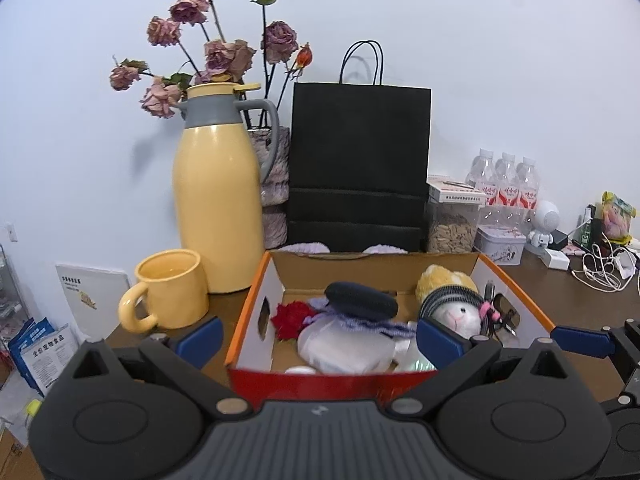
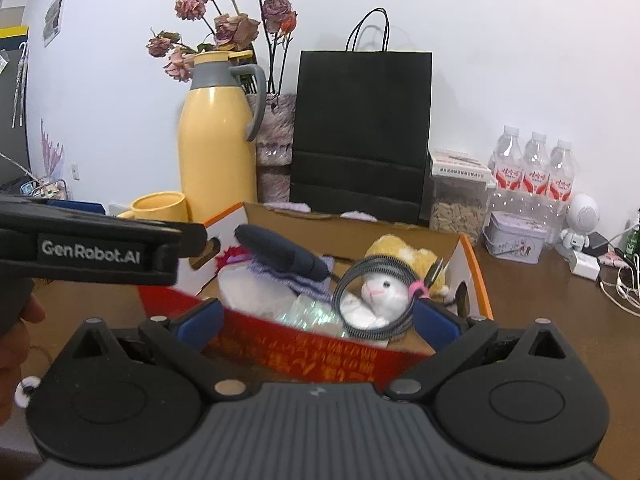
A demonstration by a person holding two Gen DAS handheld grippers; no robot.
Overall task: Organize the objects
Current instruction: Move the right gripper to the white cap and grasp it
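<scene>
The box [image 1: 352, 376] sits open at the top, so a gripper can go in from above. Inside it is very full: a white toy bunny [image 1: 460, 314], a coiled cable [image 2: 376, 300], a dark case [image 1: 360, 300] and a red flower [image 1: 290, 318] fill most of the room.

Just left of the box stand a yellow mug [image 1: 170, 290] and a tall yellow jug [image 1: 218, 196]. A black bag [image 1: 358, 164] blocks the back.

To the right the brown table [image 1: 560, 292] is bare until a small tin [image 1: 500, 244], water bottles [image 1: 506, 180] and white wires [image 1: 604, 268].
</scene>
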